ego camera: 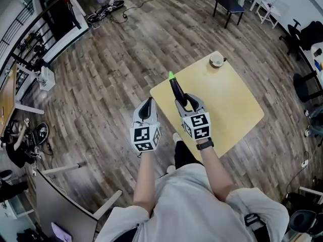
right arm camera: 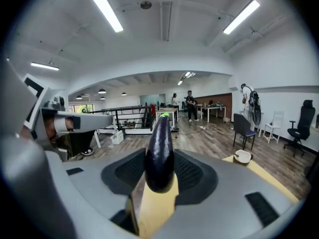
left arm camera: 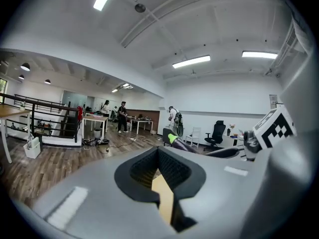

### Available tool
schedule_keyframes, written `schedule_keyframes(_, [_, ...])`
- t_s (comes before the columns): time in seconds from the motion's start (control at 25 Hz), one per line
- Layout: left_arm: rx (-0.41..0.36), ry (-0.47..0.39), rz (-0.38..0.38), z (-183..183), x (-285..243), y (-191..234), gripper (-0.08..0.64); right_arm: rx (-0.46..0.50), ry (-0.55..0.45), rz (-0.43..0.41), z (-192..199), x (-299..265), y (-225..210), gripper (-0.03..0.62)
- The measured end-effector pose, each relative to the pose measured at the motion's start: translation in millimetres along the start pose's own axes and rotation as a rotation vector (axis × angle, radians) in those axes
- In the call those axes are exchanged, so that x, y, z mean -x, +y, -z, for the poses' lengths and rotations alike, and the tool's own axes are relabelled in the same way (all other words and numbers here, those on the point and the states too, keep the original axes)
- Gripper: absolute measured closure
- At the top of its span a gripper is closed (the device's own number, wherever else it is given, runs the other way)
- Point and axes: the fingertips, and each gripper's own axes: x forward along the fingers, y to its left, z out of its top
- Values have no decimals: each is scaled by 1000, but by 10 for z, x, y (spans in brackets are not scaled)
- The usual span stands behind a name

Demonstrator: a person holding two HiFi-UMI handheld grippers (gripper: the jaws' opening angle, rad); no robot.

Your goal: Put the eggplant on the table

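Holding: eggplant (right arm camera: 159,151), glossy purple, clamped at its blunt end by right gripper (ego camera: 187,103) over yellow table (ego camera: 232,102); probably light, firm, slippery-skinned (may bruise if squeezed). Left gripper (ego camera: 146,110): jaws together, empty.

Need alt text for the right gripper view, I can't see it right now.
The right tool is clamped on a dark purple eggplant, its green tip pointing away, over the edge of a yellow table. A small cup sits on the table at right; the left tool shows at left.
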Motion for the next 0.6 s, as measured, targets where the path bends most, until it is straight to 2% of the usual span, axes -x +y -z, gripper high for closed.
schedule_keyframes(0.32, [62,130,-23,593,-393,205,551,-115,181,-50,770,-710,-180,411])
schedule_keyframes(0.6, [93,175,-16,917,-654,244,551,-128,298,-47,1332,-1017,-349,411])
